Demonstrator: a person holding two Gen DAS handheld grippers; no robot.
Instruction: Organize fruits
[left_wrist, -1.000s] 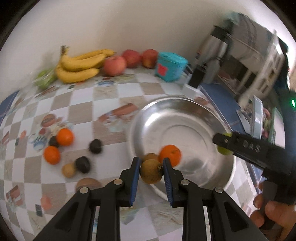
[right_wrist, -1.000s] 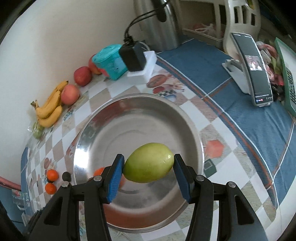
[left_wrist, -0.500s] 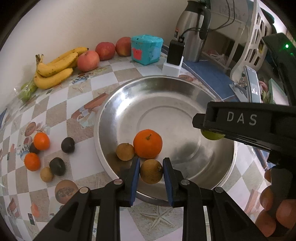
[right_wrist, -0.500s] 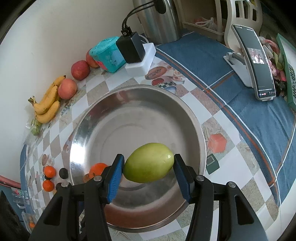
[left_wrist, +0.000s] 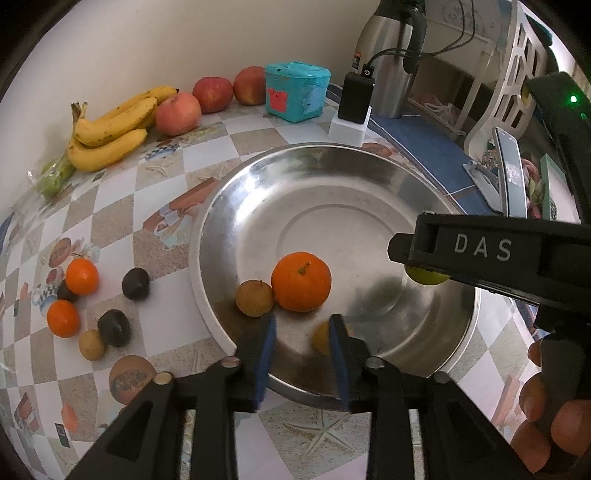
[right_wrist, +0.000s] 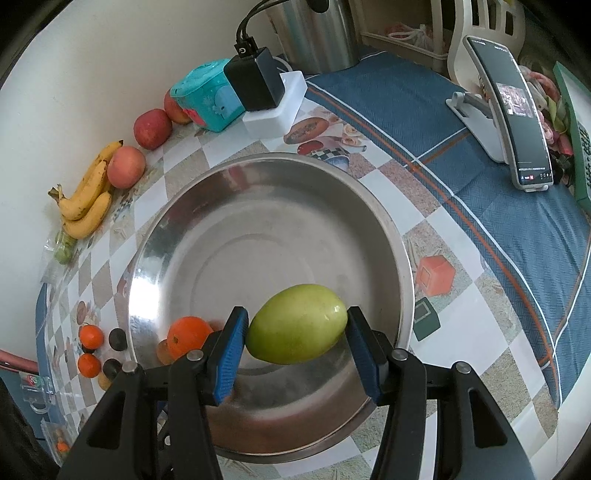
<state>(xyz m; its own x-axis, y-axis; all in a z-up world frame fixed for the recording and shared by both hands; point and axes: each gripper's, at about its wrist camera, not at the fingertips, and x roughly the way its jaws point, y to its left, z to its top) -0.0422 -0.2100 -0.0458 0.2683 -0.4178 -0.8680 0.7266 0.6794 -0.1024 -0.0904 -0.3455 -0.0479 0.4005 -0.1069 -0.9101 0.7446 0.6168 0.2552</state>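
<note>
Half a second ago your left tongs (left_wrist: 301, 338) squeezed a small brown fruit (left_wrist: 320, 338); now they have let go and stand apart, and the fruit is a blurry spot in the steel bowl (left_wrist: 332, 177), right by the right-hand pad; it is too smeared to tell if it touches the pad; the orange (left_wrist: 301, 280) and the other brown fruit (left_wrist: 255, 298) sit side by side in the bowl just past the tongs, same as before; your right tongs (right_wrist: 295, 341) are still clamped on the green mango (right_wrist: 297, 323), held over the near part of the bowl; from the left camera the black tong arm hides almost all of the mango; from the right camera the tongs cover part of the orange; more small fruits lie on the checkered surface (left_wrist: 122, 218) left of the bowl.
</note>
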